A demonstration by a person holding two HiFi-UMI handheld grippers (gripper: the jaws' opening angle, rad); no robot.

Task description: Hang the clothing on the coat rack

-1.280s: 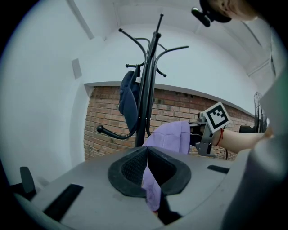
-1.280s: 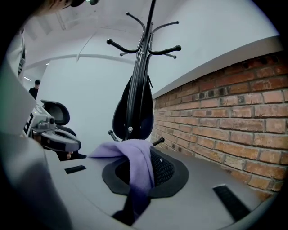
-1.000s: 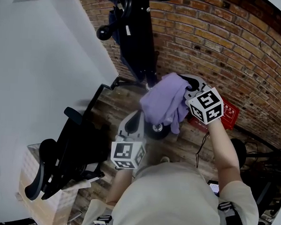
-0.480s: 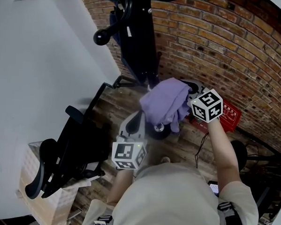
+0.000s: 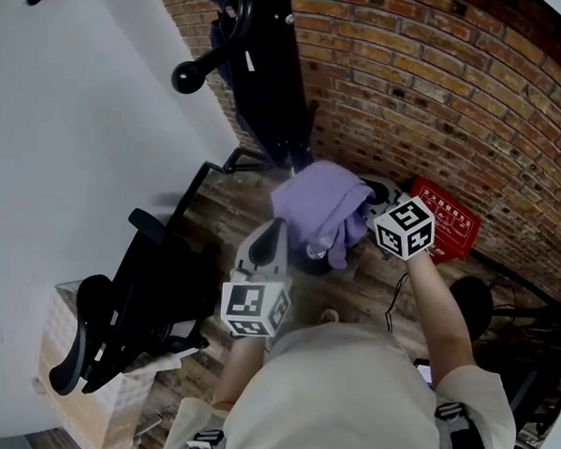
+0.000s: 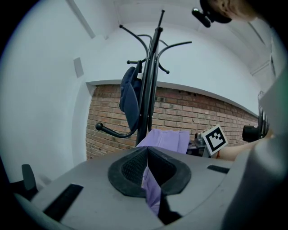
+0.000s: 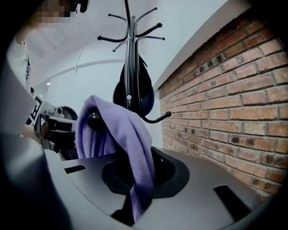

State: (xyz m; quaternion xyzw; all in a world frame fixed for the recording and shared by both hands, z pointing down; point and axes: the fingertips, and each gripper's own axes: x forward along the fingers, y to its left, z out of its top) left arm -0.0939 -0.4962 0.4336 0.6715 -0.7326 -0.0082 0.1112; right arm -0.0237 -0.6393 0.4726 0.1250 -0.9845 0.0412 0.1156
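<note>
Garment (image 5: 314, 207): lilac soft cloth, bunched and creased, one edge pinched in the left tool (image 6: 146, 152), another caught between the pads of the right tool (image 7: 143, 161), whose jaws have just been opening. It hangs slung between the two, on no hook. Rack (image 6: 151, 81): black upright pole with curved, ball-tipped hooks, just behind the garment.

in your left claw (image 6: 146, 161), purple cloth (image 6: 167, 139), soft and matt; beyond it, glossy black metal rack (image 6: 151, 81), rough brick wall (image 6: 193, 108).
</note>
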